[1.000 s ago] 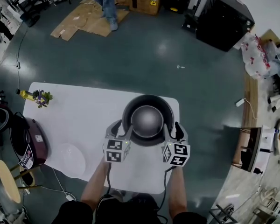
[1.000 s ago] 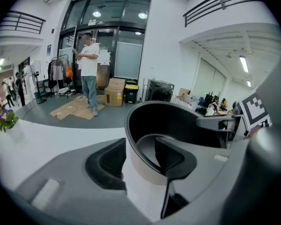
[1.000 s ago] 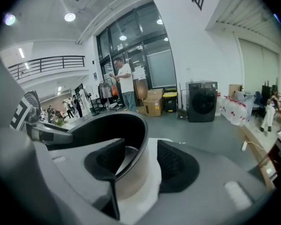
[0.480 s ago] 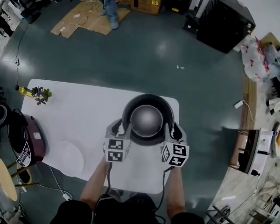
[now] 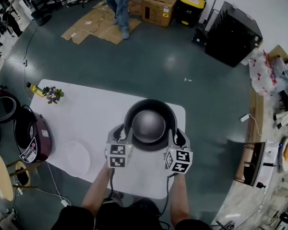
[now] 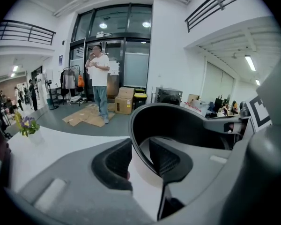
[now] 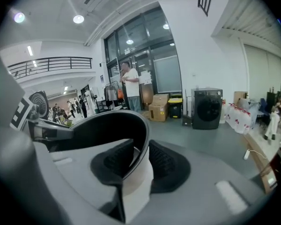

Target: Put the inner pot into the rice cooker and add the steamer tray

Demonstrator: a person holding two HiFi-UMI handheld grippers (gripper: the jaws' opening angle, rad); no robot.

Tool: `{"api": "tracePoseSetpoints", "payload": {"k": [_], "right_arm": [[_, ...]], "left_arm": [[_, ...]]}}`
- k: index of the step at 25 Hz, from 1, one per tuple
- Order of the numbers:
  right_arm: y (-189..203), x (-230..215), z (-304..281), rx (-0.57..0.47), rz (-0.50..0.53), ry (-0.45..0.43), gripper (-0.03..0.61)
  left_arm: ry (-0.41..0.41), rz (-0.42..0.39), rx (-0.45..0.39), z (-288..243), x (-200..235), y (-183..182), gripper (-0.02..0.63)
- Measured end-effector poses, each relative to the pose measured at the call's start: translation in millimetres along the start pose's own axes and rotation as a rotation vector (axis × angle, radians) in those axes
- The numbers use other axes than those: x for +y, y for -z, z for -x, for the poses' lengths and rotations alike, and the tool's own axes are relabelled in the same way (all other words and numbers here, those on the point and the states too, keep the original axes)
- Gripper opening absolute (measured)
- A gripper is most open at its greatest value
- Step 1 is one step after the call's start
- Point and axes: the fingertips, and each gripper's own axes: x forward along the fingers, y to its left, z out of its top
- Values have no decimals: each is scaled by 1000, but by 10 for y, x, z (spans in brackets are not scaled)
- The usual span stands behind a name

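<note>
head view: your left gripper (image 5: 118, 136) and right gripper (image 5: 178, 139) flank the inner pot (image 5: 150, 125) on opposite sides, over the right half of the white table (image 5: 89, 108), towards its near edge; the rice cooker (image 5: 31, 141) is at the left edge, and the steamer tray (image 5: 78, 157) lies by the near-left corner; left gripper view: your jaws, which have just been closing, clamp the pot's rim, with one pad inside and one outside; right gripper view: the same, closed onto the rim's opposite side.
</note>
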Motion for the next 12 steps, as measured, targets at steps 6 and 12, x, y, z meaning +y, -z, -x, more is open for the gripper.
{"api": "tracePoseSetpoints", "payload": {"k": [6,12], "right_arm": [[-307,369,255,-58,42,-54,95],[-542,940,449,-116,83,-127,91]], "left_arm": [[-57,19,-54,509,182,-123,129],[-130,43,-112,1086,538,-161,129]]}}
